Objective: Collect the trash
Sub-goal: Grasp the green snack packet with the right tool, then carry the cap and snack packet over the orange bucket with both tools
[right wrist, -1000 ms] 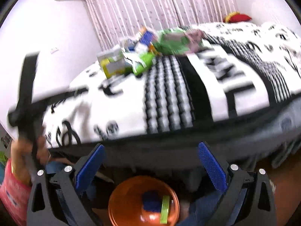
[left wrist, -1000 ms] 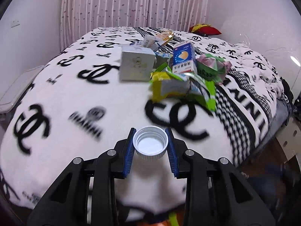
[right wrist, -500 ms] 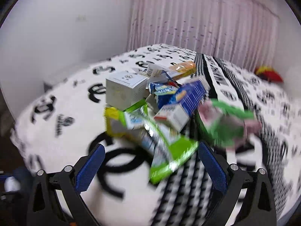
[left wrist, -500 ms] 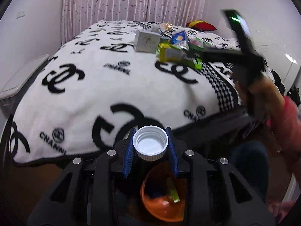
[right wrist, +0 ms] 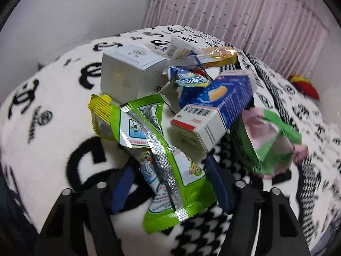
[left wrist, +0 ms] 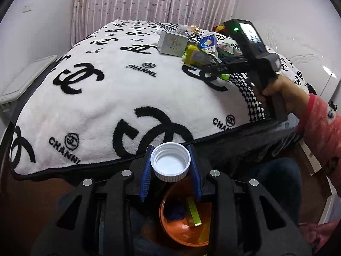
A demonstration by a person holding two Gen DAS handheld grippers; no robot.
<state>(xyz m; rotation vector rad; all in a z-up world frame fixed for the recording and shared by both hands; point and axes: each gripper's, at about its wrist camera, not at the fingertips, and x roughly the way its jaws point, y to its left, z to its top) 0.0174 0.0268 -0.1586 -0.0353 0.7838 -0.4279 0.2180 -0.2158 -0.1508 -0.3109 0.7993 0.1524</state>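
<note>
Bedside orange bin (left wrist: 183, 224) under left tool (left wrist: 170, 166) pinching white cap (left wrist: 170, 162); right tool (right wrist: 170, 183) closing around green wrapper (right wrist: 168, 170).

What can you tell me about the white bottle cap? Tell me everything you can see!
The bottle cap is round and white, plastic by the look of it, with small ridges round its side. Its open side faces the camera, so you see its smooth, empty inside. The left hand-held gripper pinches it between two blue pads, one on each side. It hangs in the air just past the edge of the bed, above an orange bin on the floor.
</note>
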